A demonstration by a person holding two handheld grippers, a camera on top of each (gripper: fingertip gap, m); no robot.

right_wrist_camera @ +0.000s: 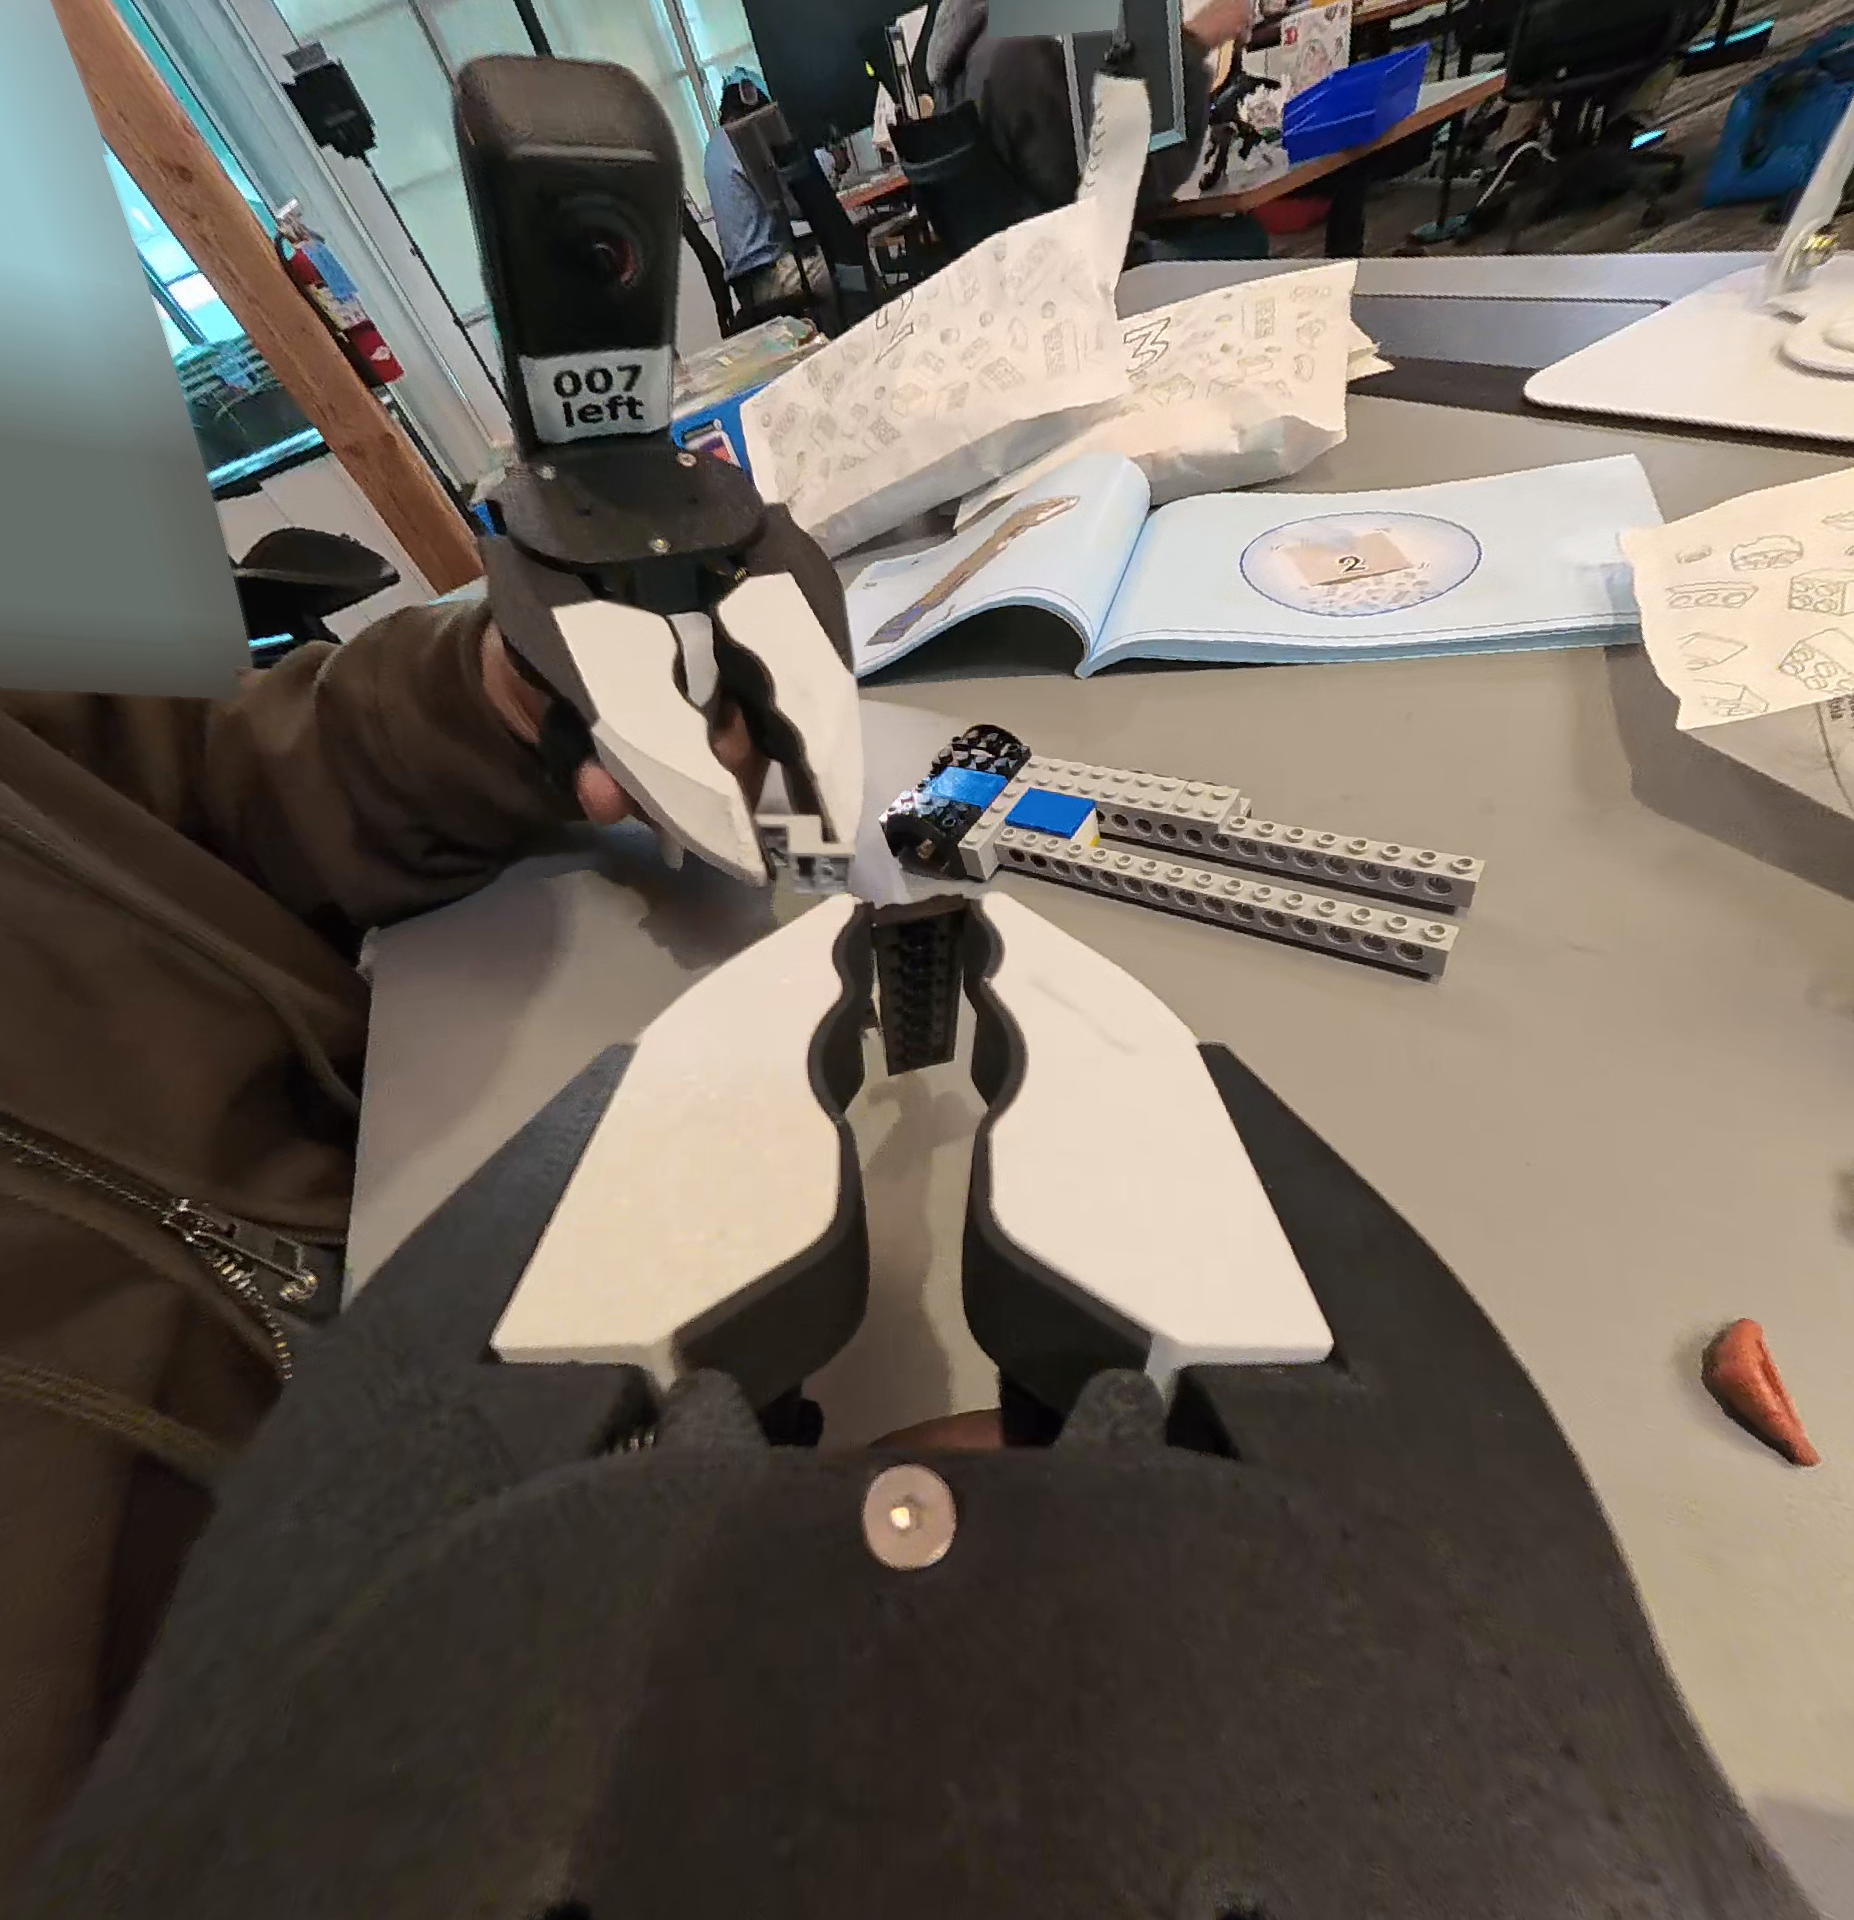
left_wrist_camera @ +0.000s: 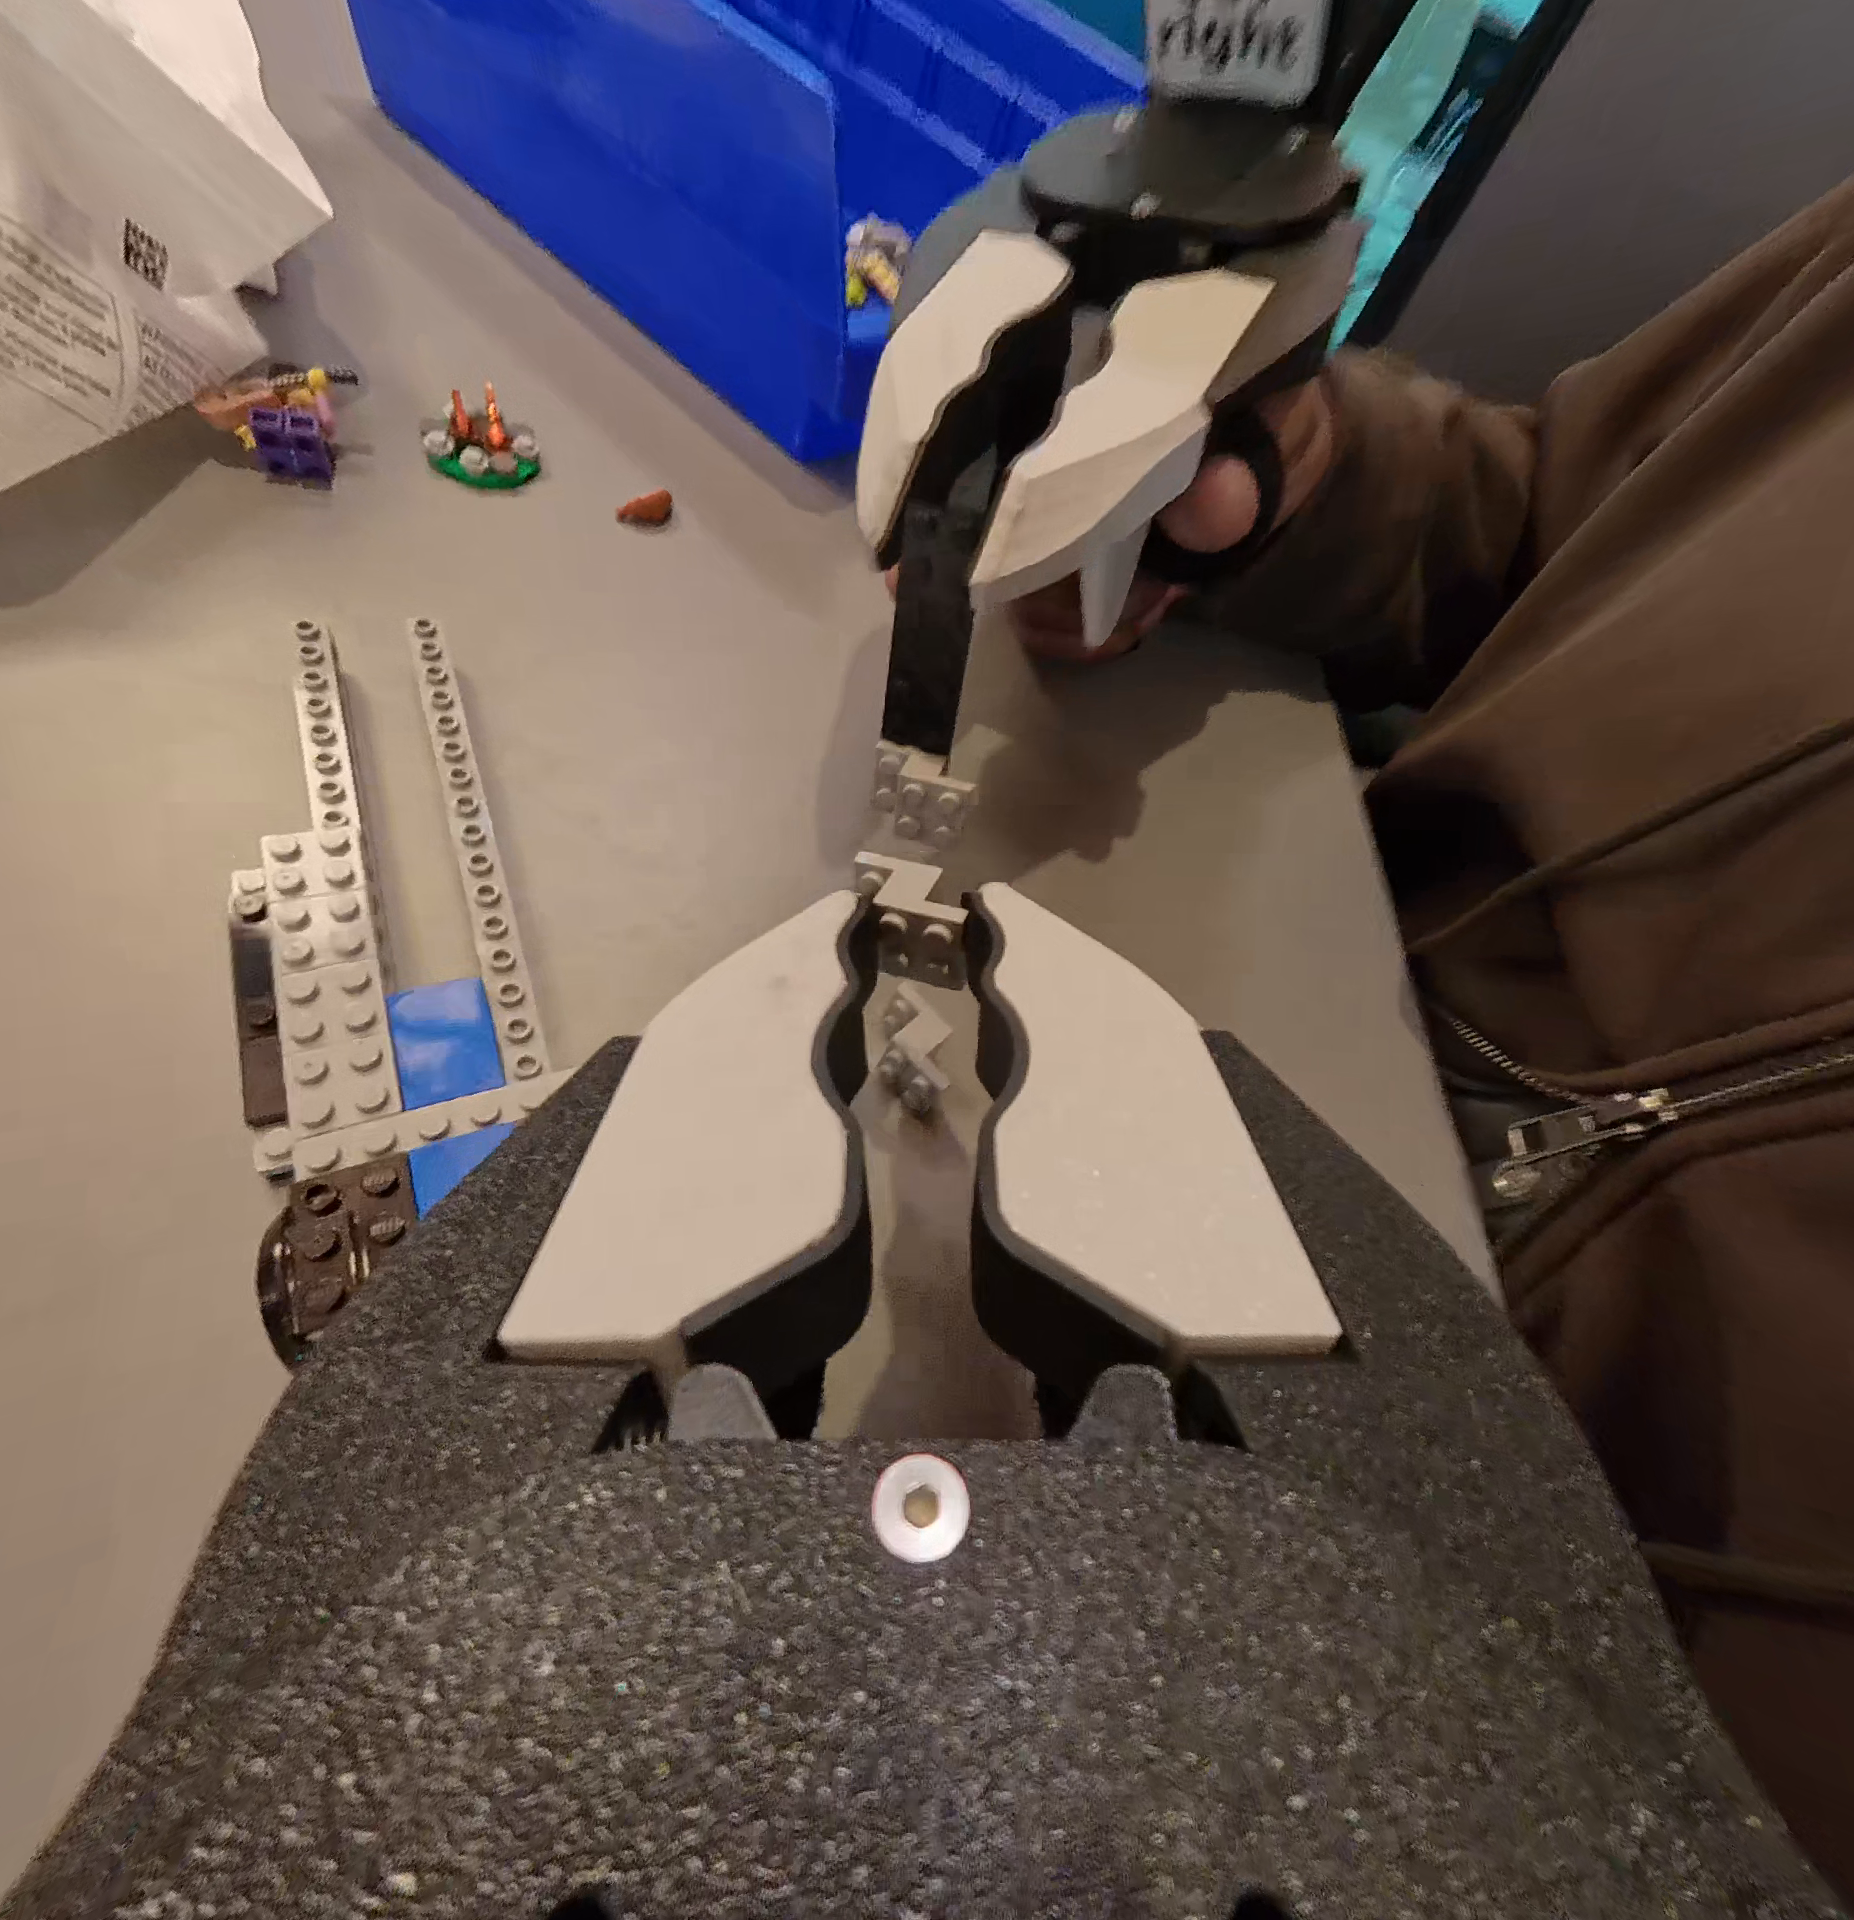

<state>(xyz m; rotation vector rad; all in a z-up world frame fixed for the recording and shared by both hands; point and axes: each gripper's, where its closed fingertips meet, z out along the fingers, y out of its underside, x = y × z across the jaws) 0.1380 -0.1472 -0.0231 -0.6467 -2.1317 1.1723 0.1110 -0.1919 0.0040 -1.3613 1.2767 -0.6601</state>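
- My left tool [left_wrist_camera: 918, 914] is clamped on a small light grey stud plate [left_wrist_camera: 925, 948], both pads pressing its sides; a zigzag-shaped grey piece juts from its far end.
- My right tool [right_wrist_camera: 915, 914] is clamped on a long, narrow black plate [right_wrist_camera: 915, 997] with rows of studs, which runs back between the fingers.
- In my left wrist view, that black plate [left_wrist_camera: 928, 665] hangs down from the right tool [left_wrist_camera: 990, 520] and ends in a small grey stud piece [left_wrist_camera: 923, 805], just beside the zigzag tip of the piece my left tool holds. I cannot tell whether the two touch.
- The held pieces sit above the grey surface [left_wrist_camera: 632, 665], near its edge, close to a person's brown zip jacket [left_wrist_camera: 1650, 831].
- Only the left wrist view shows a blue bin [left_wrist_camera: 632, 208], a purple toy figure [left_wrist_camera: 294, 426] and a small green-based campfire model [left_wrist_camera: 481, 442].
- Only the right wrist view shows an open instruction booklet [right_wrist_camera: 1266, 582], printed white paper bags [right_wrist_camera: 1006, 353] and an office beyond.
- Both views show a partly built model [right_wrist_camera: 1193, 842] of long grey holed beams with blue tiles and black parts, and a small orange-brown horn-shaped piece [right_wrist_camera: 1759, 1392].
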